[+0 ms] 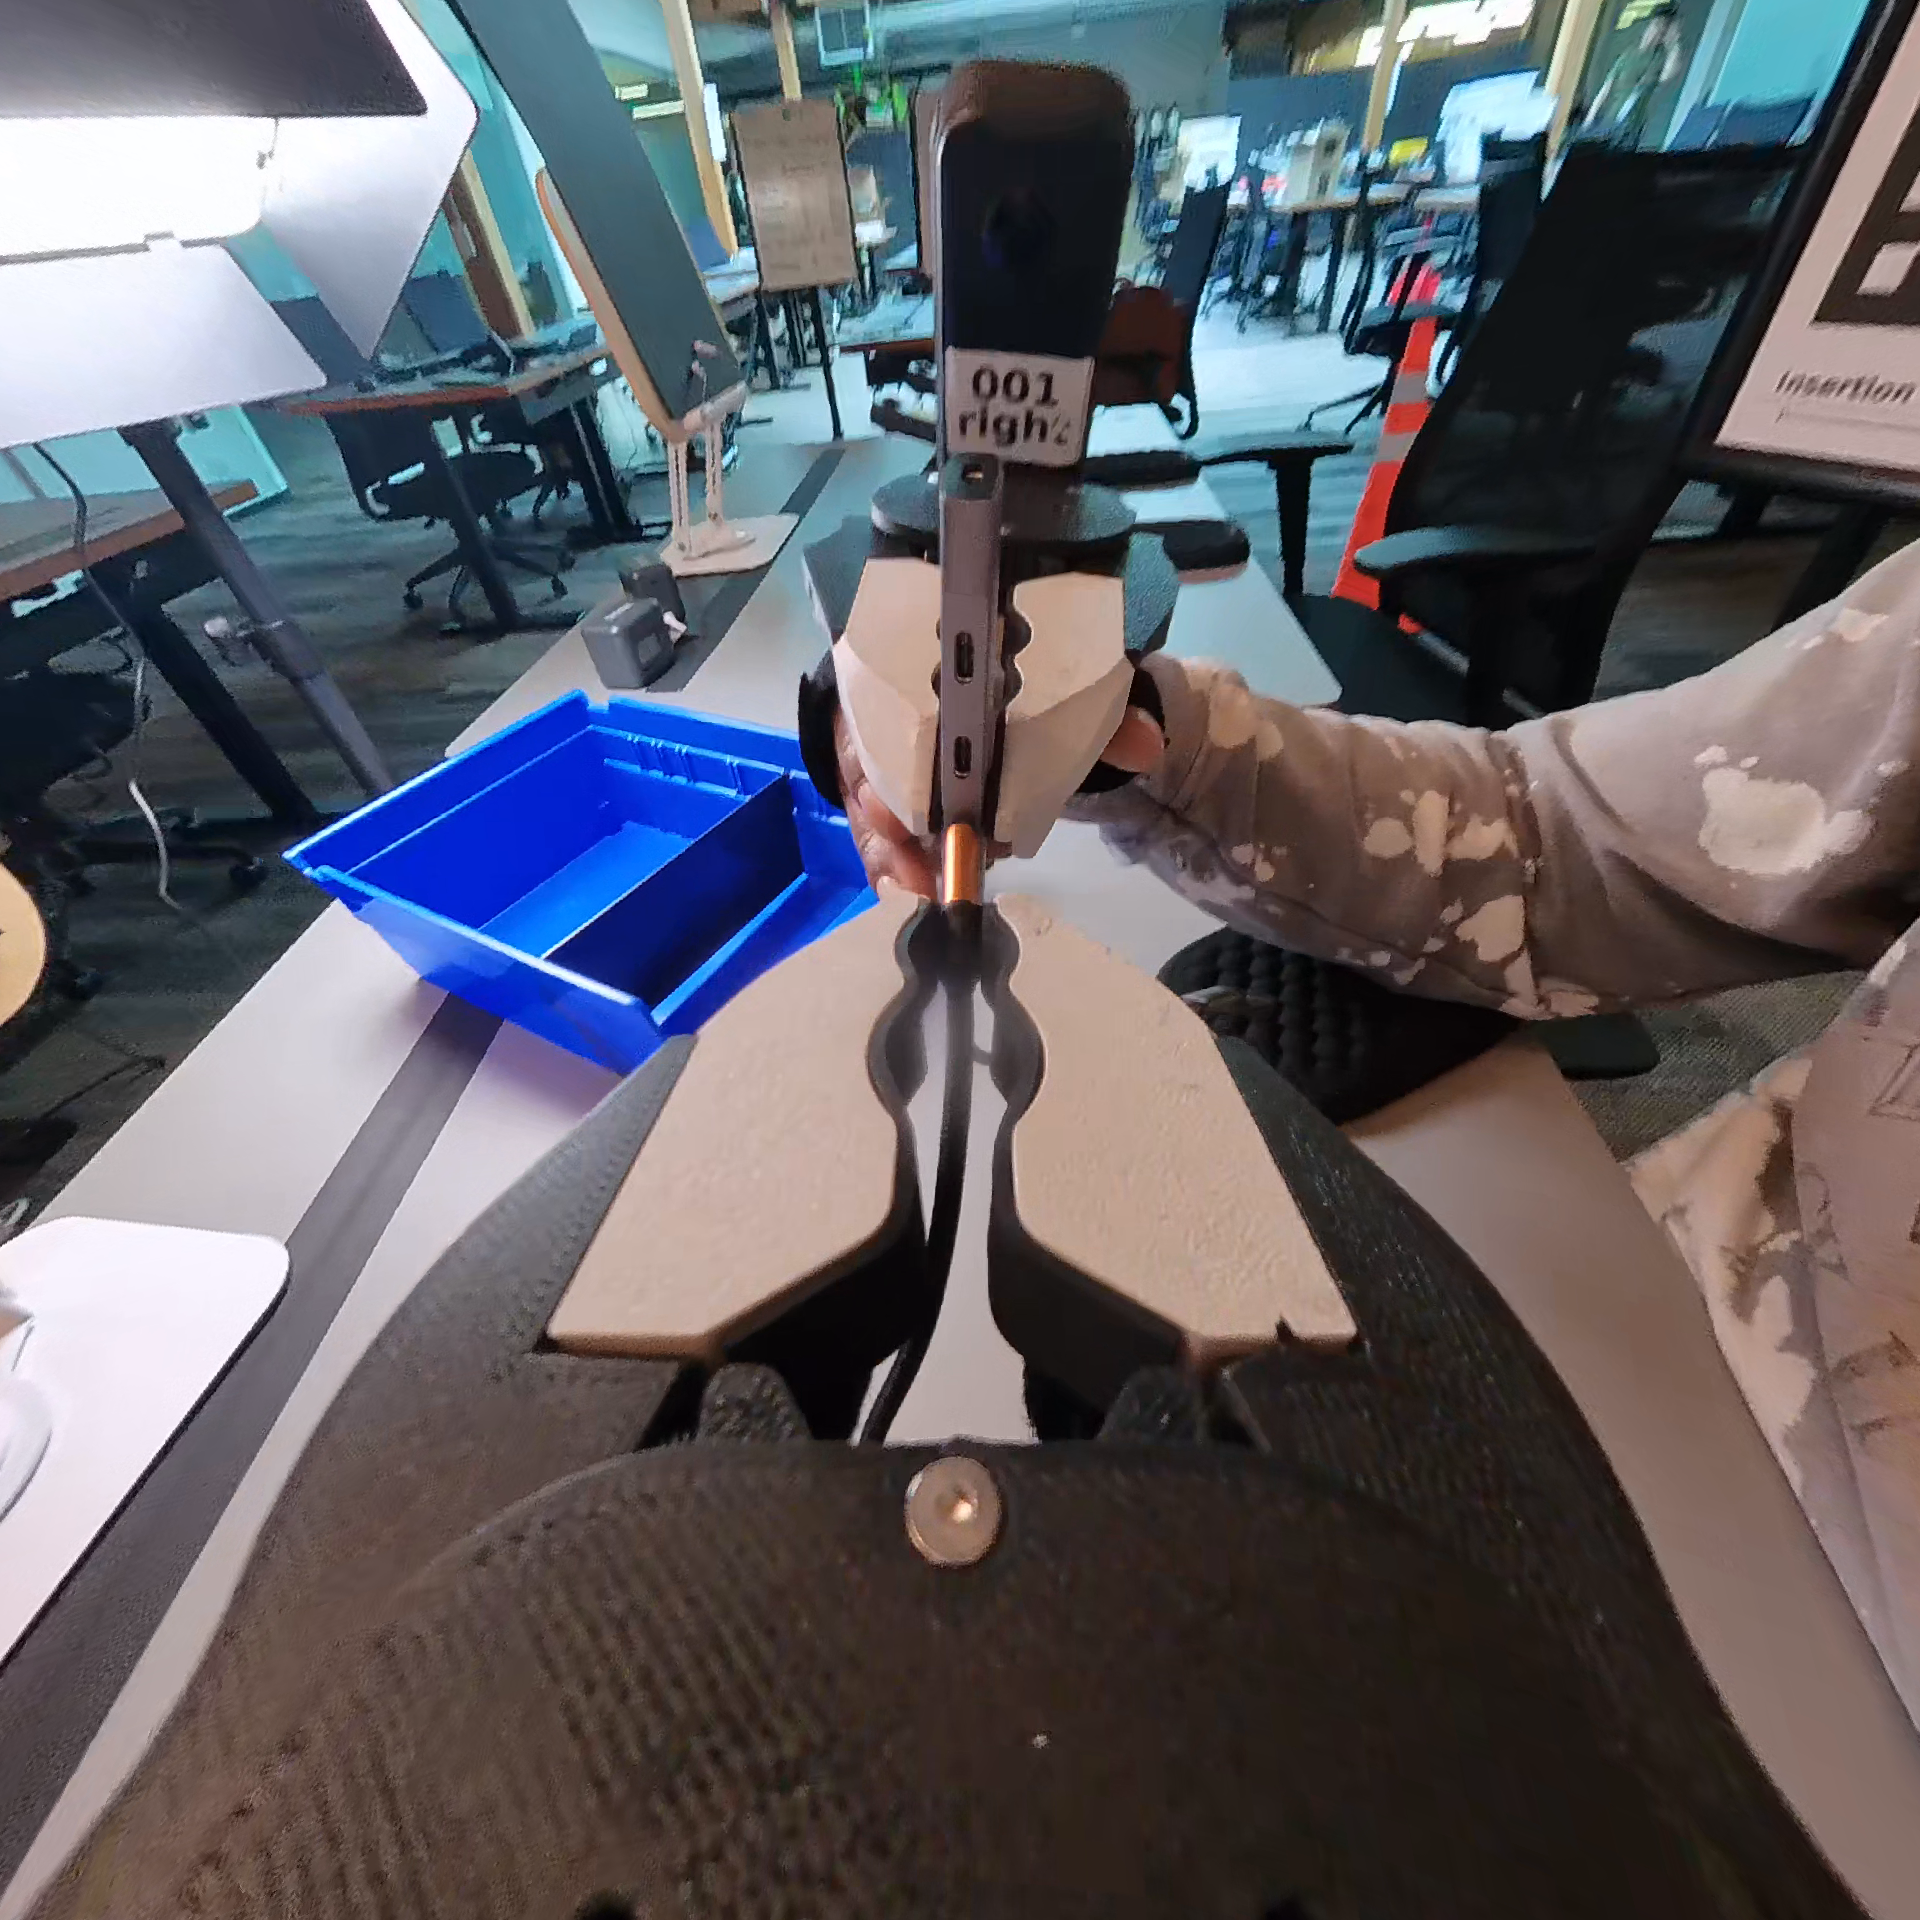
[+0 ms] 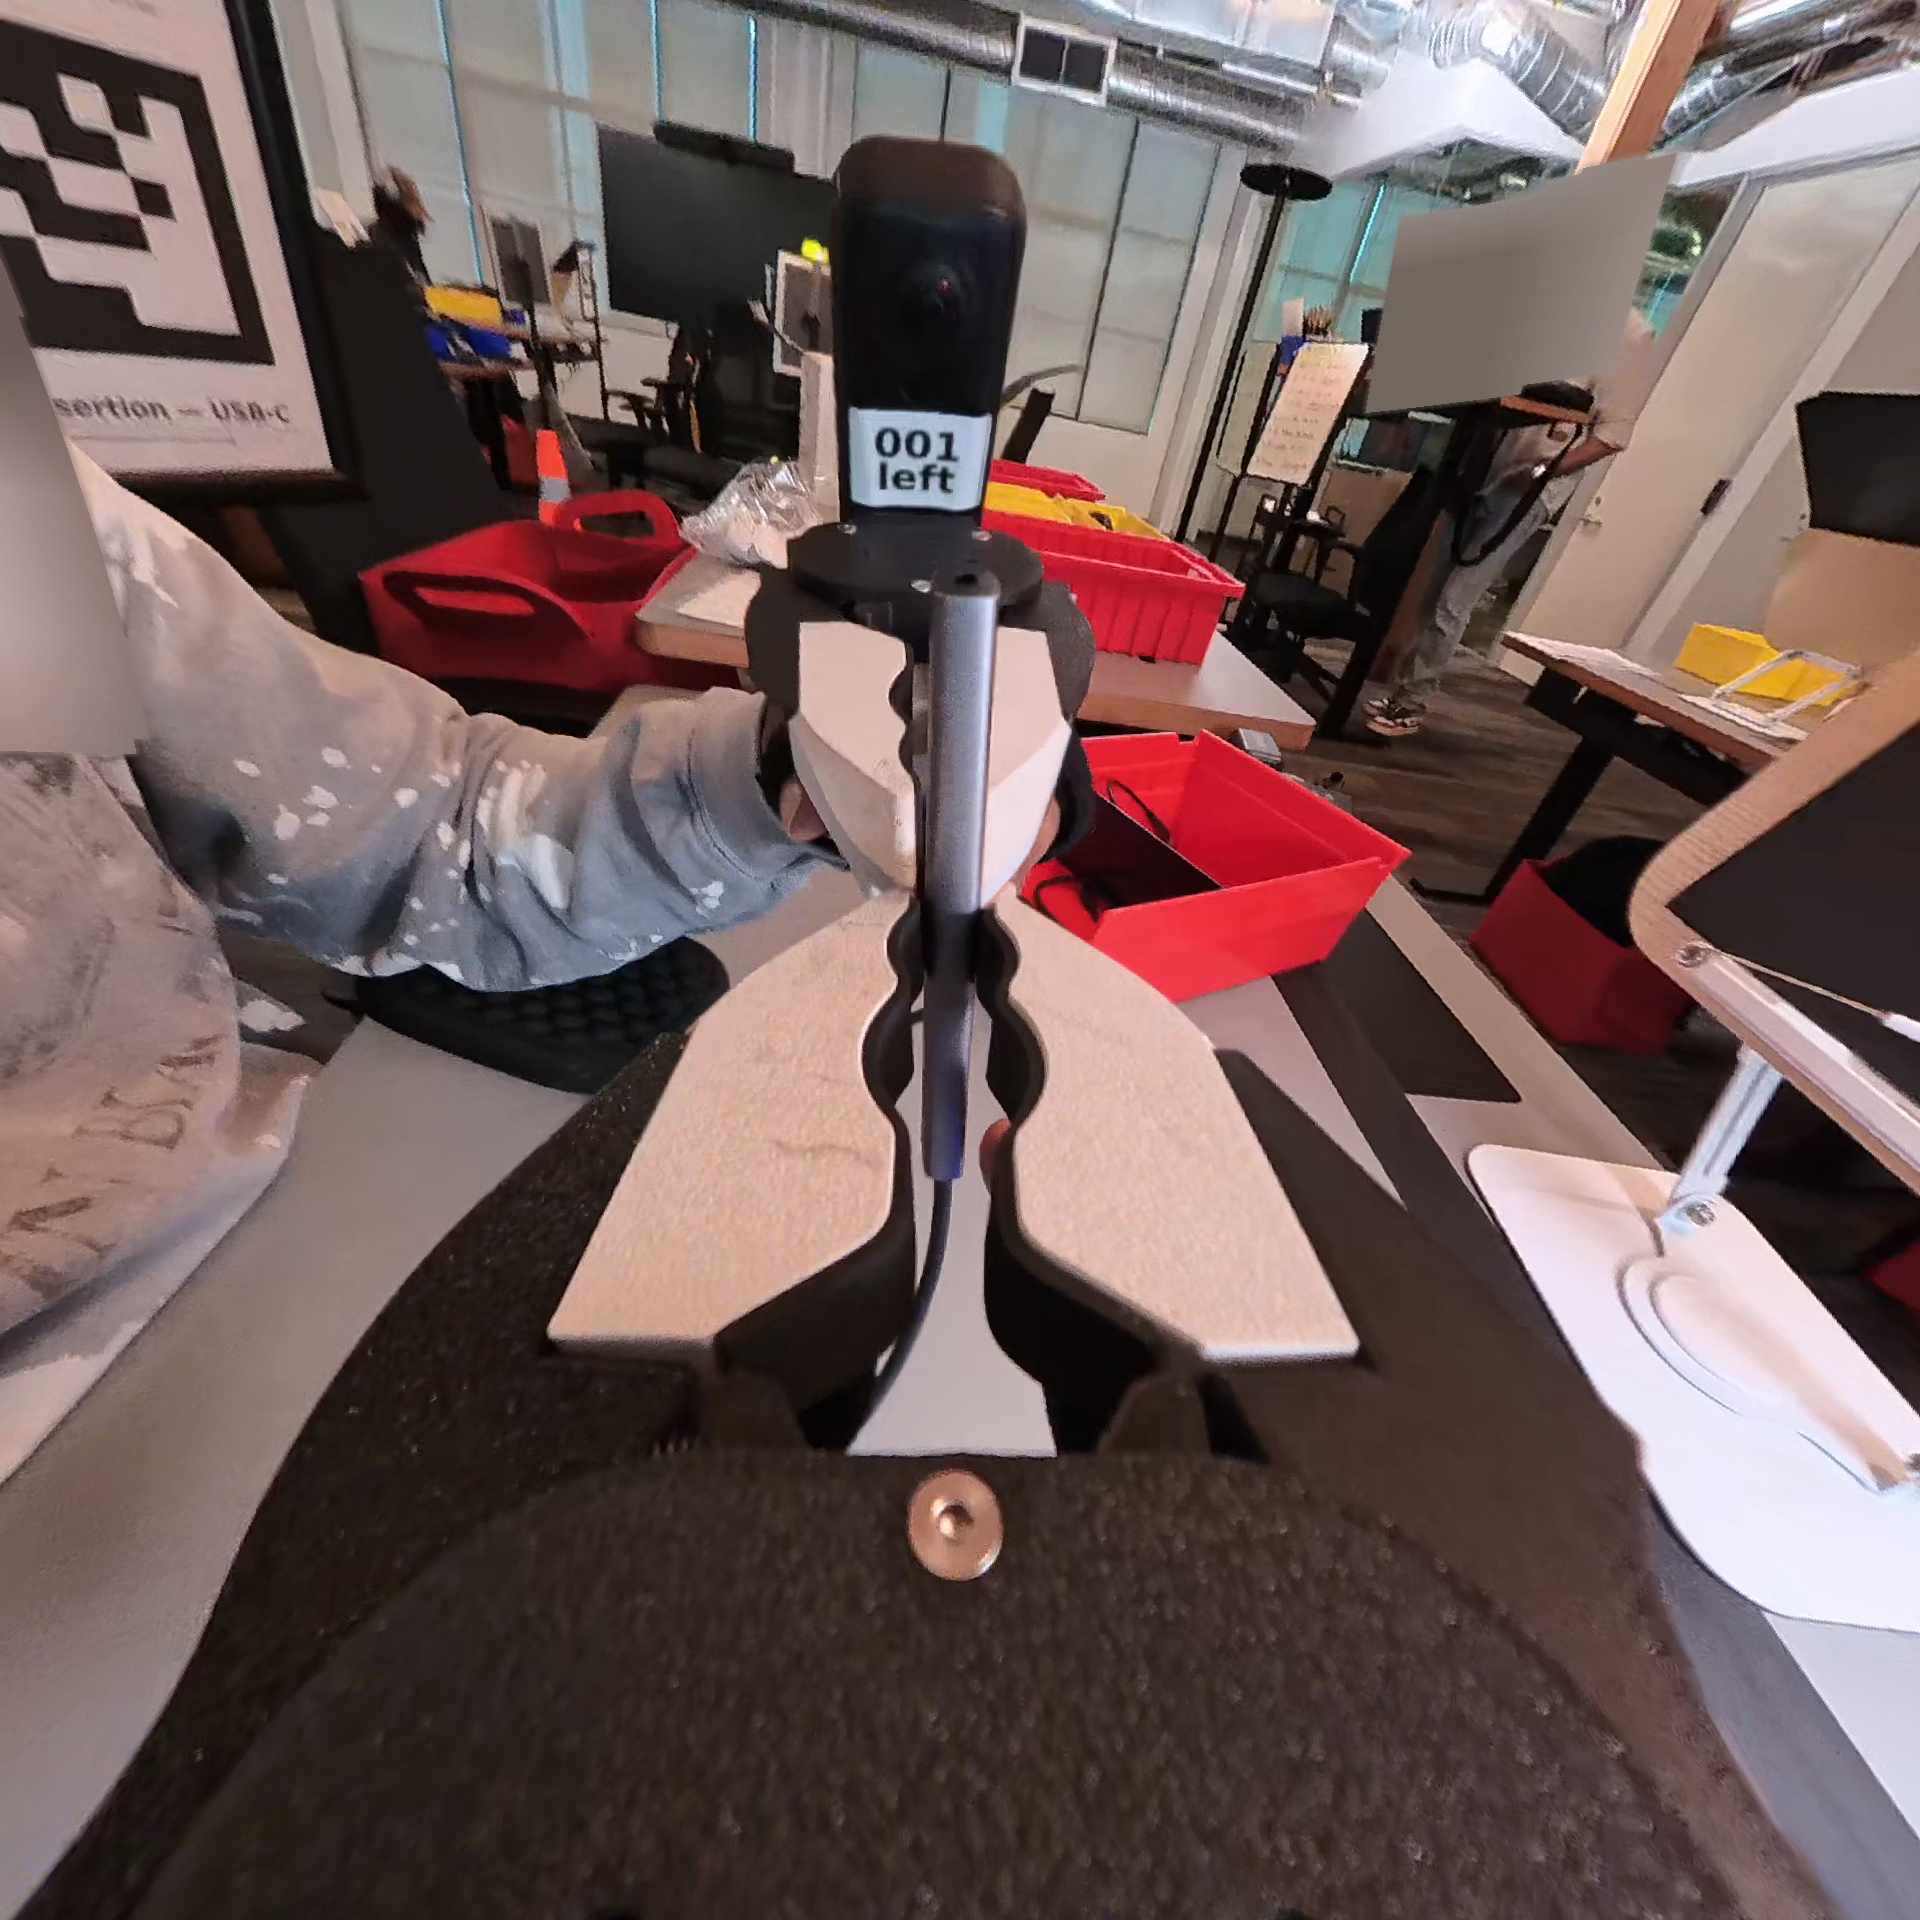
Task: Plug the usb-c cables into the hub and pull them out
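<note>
The left gripper (image 1: 951, 920) is pinched shut on a black cable (image 1: 940, 1174), just behind its copper-coloured plug (image 1: 957, 862); the cable runs back down the narrow slot between the pale fingers (image 1: 769, 1143) toward the bottom of the frame. The plug sticks out past the fingertips and meets the lower end of the grey hub (image 1: 971, 644) at centre frame. Whether it is seated in a port or only touching, I cannot tell.

The right gripper (image 1: 977, 748), facing the left one, clamps the hub between its white fingers. In the left wrist view the hub stands as a thin bar, long axis running up and down the frame, with two small slots showing along its near edge.

In the right wrist view the right gripper (image 2: 948, 935) is closed on the hub (image 2: 956, 831), which again runs vertically up the centre. The hub's own dark lead (image 2: 920, 1309) hangs from its near end, down between the fingers. The left gripper (image 2: 935, 769) sits behind the hub's far end.

A blue bin (image 1: 592, 873) lies at centre left on the grey table (image 1: 260, 1122); a red bin (image 2: 1236, 883) sits right of centre.
</note>
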The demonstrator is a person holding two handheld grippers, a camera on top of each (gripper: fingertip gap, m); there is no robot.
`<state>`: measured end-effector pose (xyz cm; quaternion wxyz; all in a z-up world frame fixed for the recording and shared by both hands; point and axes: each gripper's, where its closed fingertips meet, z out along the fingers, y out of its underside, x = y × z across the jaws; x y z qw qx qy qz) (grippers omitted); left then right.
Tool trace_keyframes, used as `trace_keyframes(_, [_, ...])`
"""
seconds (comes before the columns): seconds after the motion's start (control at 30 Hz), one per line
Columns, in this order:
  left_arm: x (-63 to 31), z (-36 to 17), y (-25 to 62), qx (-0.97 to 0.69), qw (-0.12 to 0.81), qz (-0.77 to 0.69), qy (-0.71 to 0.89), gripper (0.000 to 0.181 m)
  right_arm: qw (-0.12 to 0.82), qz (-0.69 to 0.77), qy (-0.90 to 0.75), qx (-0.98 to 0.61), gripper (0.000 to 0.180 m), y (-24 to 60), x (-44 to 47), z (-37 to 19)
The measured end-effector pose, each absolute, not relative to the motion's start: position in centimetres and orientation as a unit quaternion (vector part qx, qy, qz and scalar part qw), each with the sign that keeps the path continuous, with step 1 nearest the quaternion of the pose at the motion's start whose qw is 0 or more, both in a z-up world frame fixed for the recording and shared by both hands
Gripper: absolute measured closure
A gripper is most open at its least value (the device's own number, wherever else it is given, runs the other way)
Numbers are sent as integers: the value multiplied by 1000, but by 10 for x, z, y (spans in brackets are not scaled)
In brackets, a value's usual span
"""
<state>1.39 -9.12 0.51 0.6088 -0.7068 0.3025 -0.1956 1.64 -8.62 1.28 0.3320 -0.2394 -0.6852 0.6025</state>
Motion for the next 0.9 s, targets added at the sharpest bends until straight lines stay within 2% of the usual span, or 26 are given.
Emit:
trace_keyframes(0.4, [14,2,-93,-709,598,-221,303,173,295,631,-677,-238,170,-88,15,8])
trace_keyframes(0.57, [6,3,-92,-710,599,-214,302,173,321,612,-680,-244,171,-88,8,6])
trace_keyframes(0.9, [8,6,-96,-707,599,-227,300,171,315,593,-704,-234,171,-91,12,0])
